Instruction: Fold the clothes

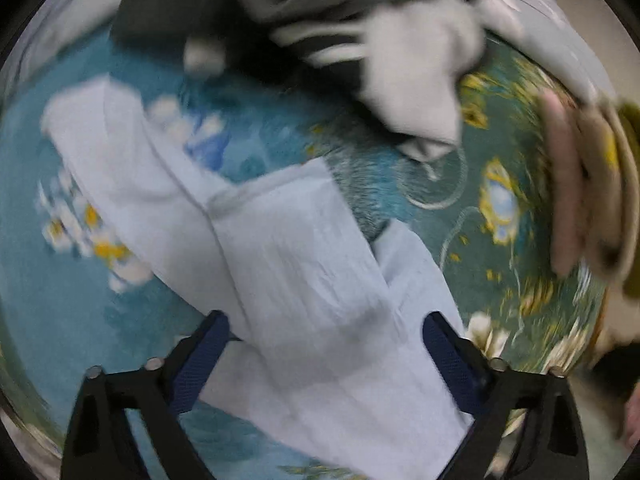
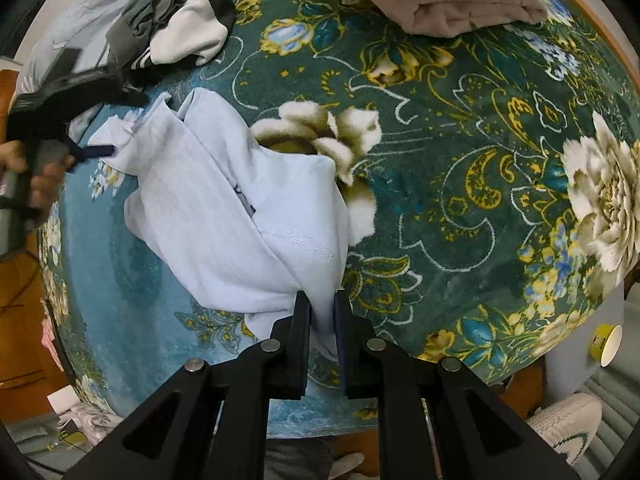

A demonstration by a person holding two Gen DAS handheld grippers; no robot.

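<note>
white shirt (image 2: 224, 208) on floral blanket (image 2: 460, 184); right tool (image 2: 322, 320) clamped on its hem | left tool (image 1: 326, 344) spread apart | paper cup (image 2: 610, 346): contents unseen

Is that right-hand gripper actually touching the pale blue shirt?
Touching. The right wrist view shows the right gripper with its fingers closed on a fold of the pale blue shirt, cloth pinched between them.

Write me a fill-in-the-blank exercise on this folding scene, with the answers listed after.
1. The right gripper is shut on the pale blue ____.
2. The left gripper has its jaws ____, the garment lying between them.
3. The floral ____ under the garment is teal with cream flowers.
4. The folded pink stack lies at the cover's ____ edge in the right wrist view.

Answers: garment; open; cover; top
</note>
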